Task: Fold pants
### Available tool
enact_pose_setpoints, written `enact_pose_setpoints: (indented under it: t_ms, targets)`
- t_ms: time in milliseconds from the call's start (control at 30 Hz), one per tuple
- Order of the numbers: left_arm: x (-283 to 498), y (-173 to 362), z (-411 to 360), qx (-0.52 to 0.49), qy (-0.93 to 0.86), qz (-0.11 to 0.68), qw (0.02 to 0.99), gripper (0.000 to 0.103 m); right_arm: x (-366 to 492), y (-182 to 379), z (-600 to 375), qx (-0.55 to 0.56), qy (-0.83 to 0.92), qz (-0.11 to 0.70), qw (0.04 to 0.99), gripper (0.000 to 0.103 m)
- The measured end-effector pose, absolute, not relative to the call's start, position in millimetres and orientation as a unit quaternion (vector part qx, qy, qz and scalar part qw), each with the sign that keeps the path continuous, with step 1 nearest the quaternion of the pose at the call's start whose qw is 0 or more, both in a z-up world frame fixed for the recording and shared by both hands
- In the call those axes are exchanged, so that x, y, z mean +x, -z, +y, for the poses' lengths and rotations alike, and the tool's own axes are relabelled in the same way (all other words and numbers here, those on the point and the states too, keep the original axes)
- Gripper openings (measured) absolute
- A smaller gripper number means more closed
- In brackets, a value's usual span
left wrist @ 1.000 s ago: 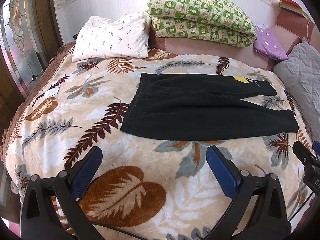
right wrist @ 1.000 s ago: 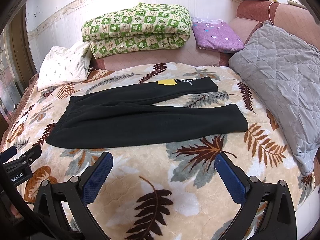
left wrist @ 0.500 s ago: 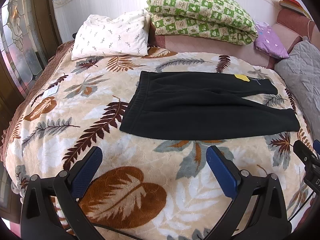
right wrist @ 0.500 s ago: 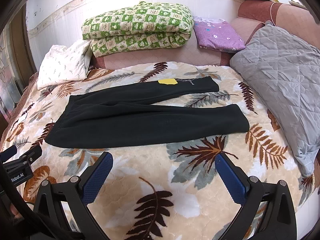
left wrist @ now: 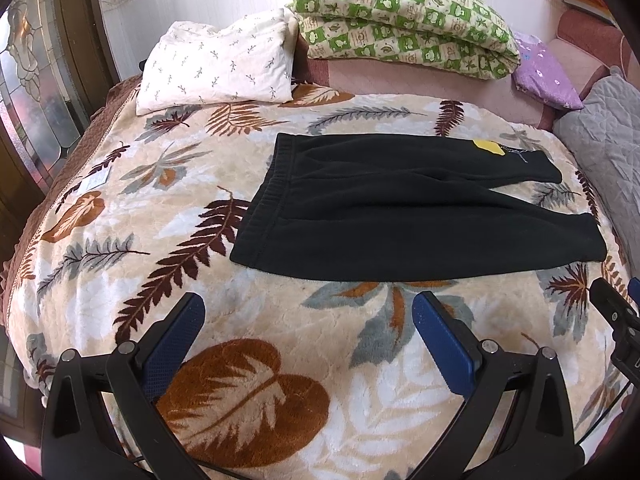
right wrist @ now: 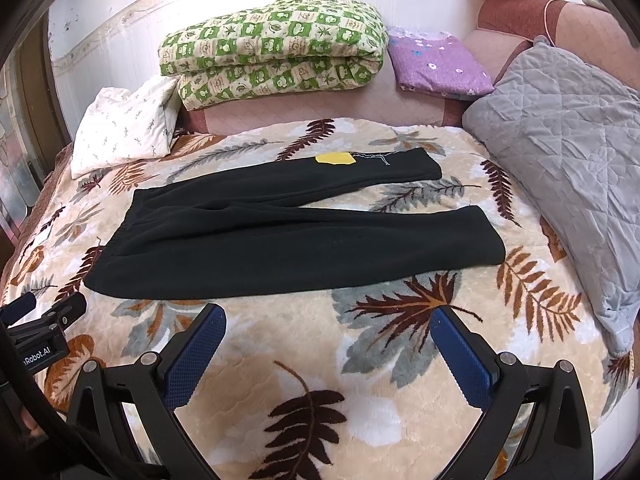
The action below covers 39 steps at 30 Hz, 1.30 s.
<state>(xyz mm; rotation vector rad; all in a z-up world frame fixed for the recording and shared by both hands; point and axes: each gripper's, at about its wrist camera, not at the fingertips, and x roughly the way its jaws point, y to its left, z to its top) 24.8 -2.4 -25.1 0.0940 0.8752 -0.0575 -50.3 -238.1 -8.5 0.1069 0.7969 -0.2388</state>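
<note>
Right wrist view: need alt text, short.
Black pants lie flat and unfolded on a leaf-print blanket, waistband at left, legs splayed to the right. The open right gripper hovers empty in front of them; a grey quilted cushion sits at right.

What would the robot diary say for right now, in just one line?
stage: before first fold | black pants: flat, unfolded on leaf-print blanket | left tongs: open, empty | right tongs: open, empty
</note>
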Motion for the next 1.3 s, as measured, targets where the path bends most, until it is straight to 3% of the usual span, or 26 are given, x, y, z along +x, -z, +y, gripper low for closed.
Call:
enact_pose_setpoints:
  t_ms: [300,633,900,1133,1200,1300]
  targets:
    - [67.0,24.5,-11.2,0.066,0.056,0.483,0.872,0.103,-24.9,1.3,-261.1,0.048,0.076,0.398,0.913,0.102]
    - [197.0,17.9,-0.3,0.024,0.073,0.577,0.813,0.103,69.0,-24.1,-388.3,0.085,0.090,0.409,0.904,0.102]
    - [288.1,48.2,6.7,0.011,0.064,0.655,0.753,0.103,195.3,26.4,-491.4,0.149,0.059,0.468,0.869,0.099]
    - [329.1,66.3,29.9,-0.010,0.040,0.667,0.744,0.103,260.2,68.2,-526.8,0.155,0.031,0.501,0.851,0.097]
    - [337.8,68.9,33.2,-0.020,0.043,0.669,0.742,0.103,269.5,74.7,-530.1,0.156,0.012,0.505,0.849,0.094]
    - [347.6,72.3,36.3,-0.051,0.063,0.680,0.729,0.103,278.3,81.0,-527.7,0.164,-0.029,0.505,0.847,0.074]
